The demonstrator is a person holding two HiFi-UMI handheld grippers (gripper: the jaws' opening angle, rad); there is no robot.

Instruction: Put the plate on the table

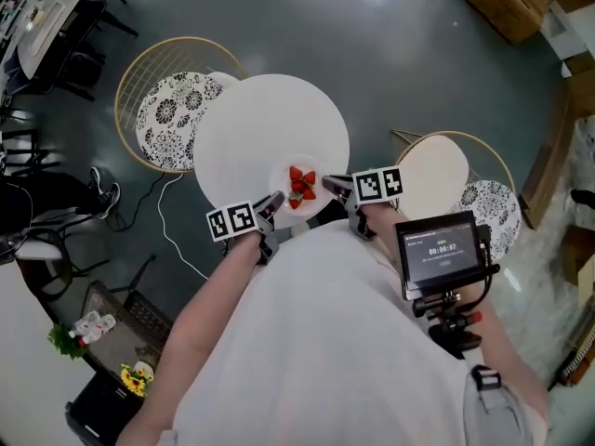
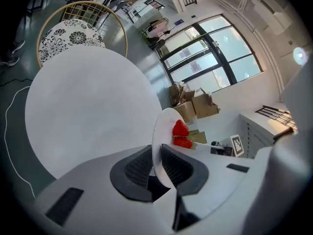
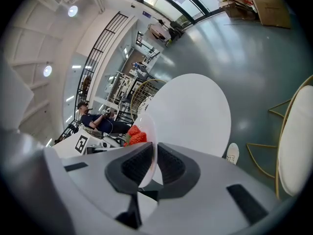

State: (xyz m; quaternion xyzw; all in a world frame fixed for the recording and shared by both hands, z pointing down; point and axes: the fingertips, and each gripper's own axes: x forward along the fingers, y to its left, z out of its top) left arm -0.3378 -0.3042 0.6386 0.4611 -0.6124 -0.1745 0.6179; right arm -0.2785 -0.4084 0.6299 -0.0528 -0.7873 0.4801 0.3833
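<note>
Bright, even indoor light. Big windows [image 2: 210,48] pour daylight into the left gripper view. Ceiling lamps [image 3: 72,11] flare white in both gripper views. Floor [image 1: 400,72] shows soft pale reflections in the head view. White table [image 1: 270,128] is nearly blown out, shadows faint. Gripper views have heavy fisheye (straight lines bend) and dark corners. Plate [image 2: 161,136] rim by the lens is slightly soft. Head view sharp.

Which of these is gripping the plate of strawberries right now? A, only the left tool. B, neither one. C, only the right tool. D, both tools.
D: the left tool and the right tool each clamp the rim of the plate, on opposite sides.
</note>
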